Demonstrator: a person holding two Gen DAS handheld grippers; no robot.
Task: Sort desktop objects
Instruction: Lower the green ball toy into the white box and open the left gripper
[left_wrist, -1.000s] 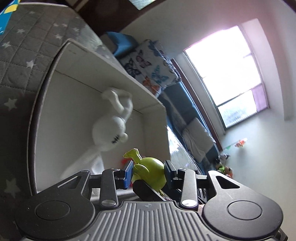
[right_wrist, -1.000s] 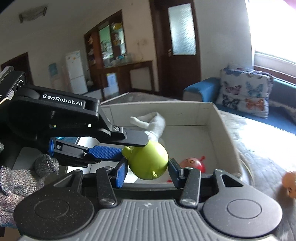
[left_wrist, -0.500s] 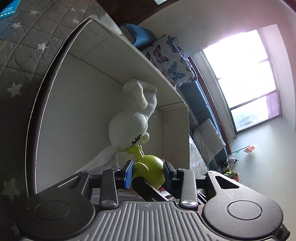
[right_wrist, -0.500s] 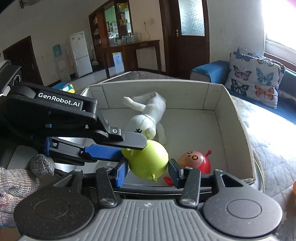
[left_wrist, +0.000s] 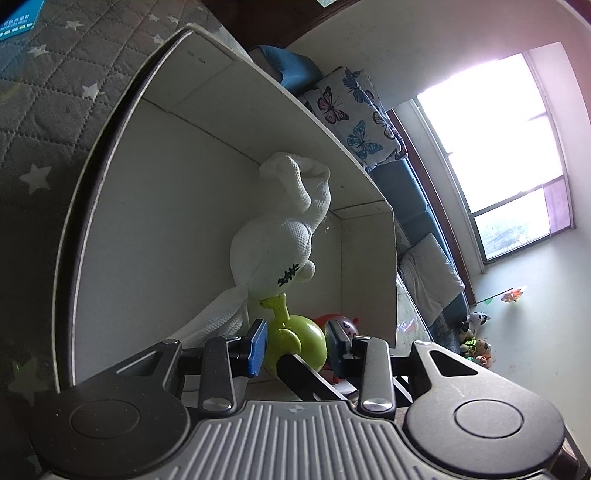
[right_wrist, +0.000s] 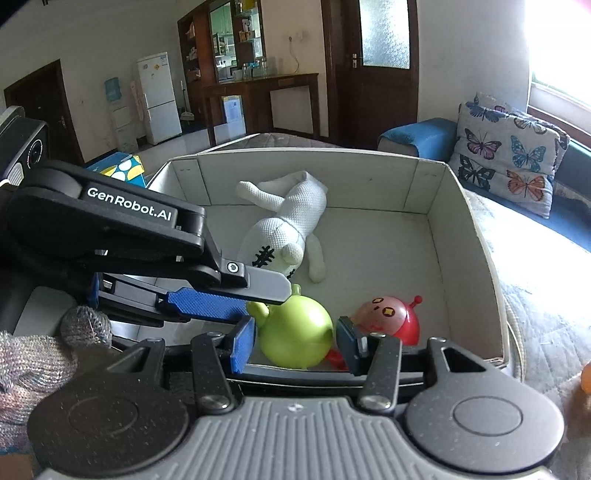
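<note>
Daylight from a big window floods a living room with a blue sofa and a butterfly cushion, and a grey quilted cover with stars lies under a white cardboard box.

Both tools meet over the near edge of that box. The right hand-held gripper is narrowed around the round body of a green toy, its blue pad and dark pad against the two sides. The left hand-held gripper comes in from the side and frames the same toy in its own view; whether its pads press on the toy I cannot tell. The toy sits low inside the box, just behind the front wall, so it looks ready to be let go there, with the two tools steadying a smooth, round thing that could otherwise slip.

A white knitted doll lies along the middle of the box floor, its head just beside the green toy. A red toy rests close on the right.

Room is tight at the front: walls, doll and red toy hem the green one in. Rear and right floor stay bare, and the way up and out is free.
</note>
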